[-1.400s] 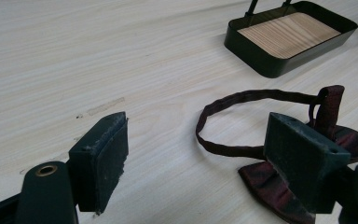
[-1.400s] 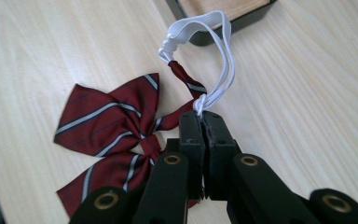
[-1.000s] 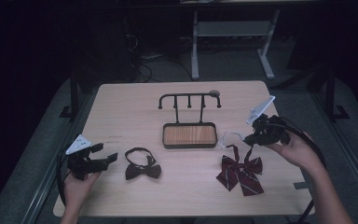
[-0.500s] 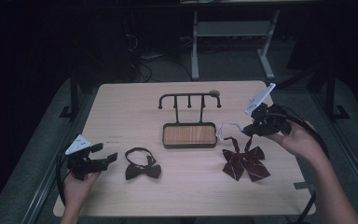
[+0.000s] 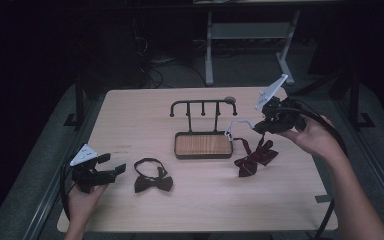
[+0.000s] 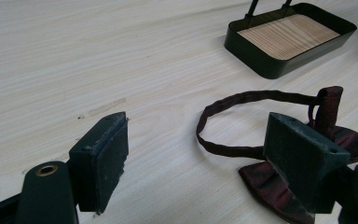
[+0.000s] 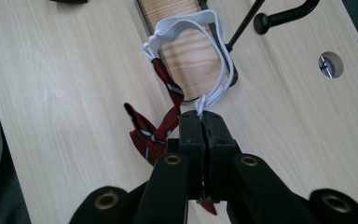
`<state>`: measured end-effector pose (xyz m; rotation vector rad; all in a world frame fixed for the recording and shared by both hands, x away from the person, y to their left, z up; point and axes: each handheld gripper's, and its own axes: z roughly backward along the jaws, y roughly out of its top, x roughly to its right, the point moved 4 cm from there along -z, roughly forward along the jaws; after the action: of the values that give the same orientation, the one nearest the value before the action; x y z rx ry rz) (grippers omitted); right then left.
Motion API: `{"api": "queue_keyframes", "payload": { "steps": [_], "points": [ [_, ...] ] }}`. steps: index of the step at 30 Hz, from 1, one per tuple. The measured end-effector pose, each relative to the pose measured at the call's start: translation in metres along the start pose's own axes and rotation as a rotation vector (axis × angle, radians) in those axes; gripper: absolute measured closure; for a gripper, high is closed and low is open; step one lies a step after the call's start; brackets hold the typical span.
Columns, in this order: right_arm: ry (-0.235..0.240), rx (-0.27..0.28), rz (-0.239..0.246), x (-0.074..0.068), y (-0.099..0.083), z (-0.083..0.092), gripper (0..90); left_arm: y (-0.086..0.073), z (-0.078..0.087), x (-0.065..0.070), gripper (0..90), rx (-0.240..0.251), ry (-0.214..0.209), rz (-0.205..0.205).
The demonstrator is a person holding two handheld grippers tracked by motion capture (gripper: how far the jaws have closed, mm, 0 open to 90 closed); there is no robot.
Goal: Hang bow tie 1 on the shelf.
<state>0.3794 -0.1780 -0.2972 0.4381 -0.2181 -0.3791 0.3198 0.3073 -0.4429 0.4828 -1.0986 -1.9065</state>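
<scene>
**Striped bow tie lifted toward the rack, plain one still waiting**

At the left of the table, the left tongs stood wide and held nothing, resting low on the tabletop. Just beside them lay the dark bow tie, flat, its neck band curled in a loop; in the left gripper view that tie sat partly behind one pad, untouched.

In the middle stood the hook rack on its wood-lined tray, and none of its hooks appeared to carry anything.

To the right, the right tongs were clamped on the white elastic strap of the red striped bow tie. The strap looped out ahead of the tongs toward the rack, while the tie hung below them, its lower end seemingly at or just above the table, close to the tray's right end.

As a judgement, the work looked barely begun: one tie was picked up but not yet hooked, and the other was not yet gripped. Both hangings remained.
</scene>
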Motion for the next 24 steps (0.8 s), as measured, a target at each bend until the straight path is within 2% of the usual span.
{"api": "queue_keyframes", "payload": {
  "steps": [8,15,16,24],
  "points": [
    [-0.011,0.014,-0.008,0.011,0.012,0.001,87.5,0.0,0.001,0.0,21.8,0.001,-0.002,0.002],
    [-0.026,0.006,-0.008,0.019,0.022,0.001,87.5,0.0,0.001,0.0,21.8,-0.007,-0.002,-0.008],
    [-0.026,0.006,-0.01,0.021,0.023,0.0,87.5,0.0,0.001,0.0,21.8,0.001,-0.003,0.001],
    [-0.033,-0.006,-0.036,0.035,0.027,-0.003,87.5,0.0,0.0,0.001,21.8,0.003,-0.004,0.002]
  ]
}}
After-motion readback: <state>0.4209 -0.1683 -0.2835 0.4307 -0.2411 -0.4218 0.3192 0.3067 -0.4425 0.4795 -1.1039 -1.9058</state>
